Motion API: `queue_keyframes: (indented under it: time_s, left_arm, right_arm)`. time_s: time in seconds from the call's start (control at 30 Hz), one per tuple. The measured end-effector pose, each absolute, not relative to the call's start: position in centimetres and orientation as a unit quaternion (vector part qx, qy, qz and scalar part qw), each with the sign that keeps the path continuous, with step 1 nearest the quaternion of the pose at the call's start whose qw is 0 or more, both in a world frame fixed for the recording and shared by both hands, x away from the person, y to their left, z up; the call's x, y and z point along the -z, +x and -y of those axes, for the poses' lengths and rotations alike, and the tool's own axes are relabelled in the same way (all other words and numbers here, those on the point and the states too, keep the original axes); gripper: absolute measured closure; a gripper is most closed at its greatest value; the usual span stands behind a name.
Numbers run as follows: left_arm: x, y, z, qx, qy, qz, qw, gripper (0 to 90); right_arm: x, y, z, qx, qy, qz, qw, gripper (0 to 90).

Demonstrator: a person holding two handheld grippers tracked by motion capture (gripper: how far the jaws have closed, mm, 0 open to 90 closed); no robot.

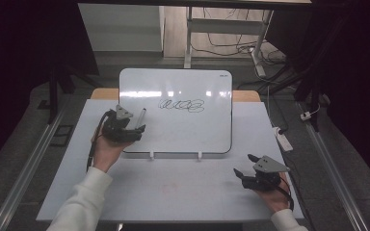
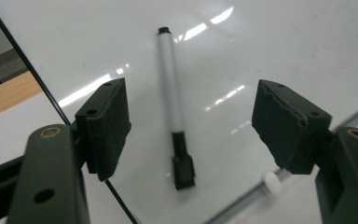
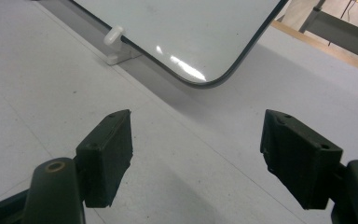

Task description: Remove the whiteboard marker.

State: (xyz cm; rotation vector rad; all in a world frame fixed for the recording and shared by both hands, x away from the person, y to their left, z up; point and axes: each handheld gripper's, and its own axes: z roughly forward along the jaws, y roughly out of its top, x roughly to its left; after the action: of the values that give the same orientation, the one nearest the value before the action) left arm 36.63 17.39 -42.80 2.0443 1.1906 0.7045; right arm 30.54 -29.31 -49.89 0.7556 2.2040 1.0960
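1. The left gripper (image 1: 136, 129) hovered over the left edge of the whiteboard (image 1: 188, 130), its jaws released and spread wide with nothing between them touching.
2. In the left gripper view the marker (image 2: 173, 105) lay flat on the whiteboard between the two jaws and apart from both, its black cap end nearest the camera and its white barrel pointing away.
3. In the high view the marker (image 1: 141, 115) sat just inside the whiteboard's left edge, near the gripper's tips, roughly parallel to that edge.
4. The right gripper (image 1: 244, 167) rested near the front right corner of the desk (image 1: 183, 192), well apart from the whiteboard; its jaws stood released and held nothing.
5. The right gripper view showed bare desk between the jaws, with the whiteboard's rounded front right corner (image 3: 205, 79) beyond them and a white clip (image 3: 114, 39) at its front edge.
6. Open room: the whole front strip of the desk between the two hands lay free, as did most of the whiteboard's lower half.
7. The whiteboard overhung the desk's back edge; its front edge sat on two small white clips (image 1: 151, 155).
8. Writing: a black looping scribble (image 1: 181, 104) crossed the whiteboard's upper middle; I could not read it as words. A small mark at the board's upper right corner was too small to read.
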Motion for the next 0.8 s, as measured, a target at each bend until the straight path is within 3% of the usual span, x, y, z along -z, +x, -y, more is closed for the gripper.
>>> queue_keyframes:
  time_s: [0.37, 0.8]
  left_arm:
    - [43.6, 39.0, -15.8, -0.322, 0.777, -0.45, 0.301, 48.3]
    - [44.6, 39.6, -14.4, -0.329, 0.786, -0.448, 0.273, 71.3]
  right_arm:
    - [50.1, 30.6, 29.2, -0.398, 0.281, -0.827, 0.282, 24.9]
    - [50.1, 30.6, 29.1, -0.392, 0.283, -0.826, 0.288, 24.9]
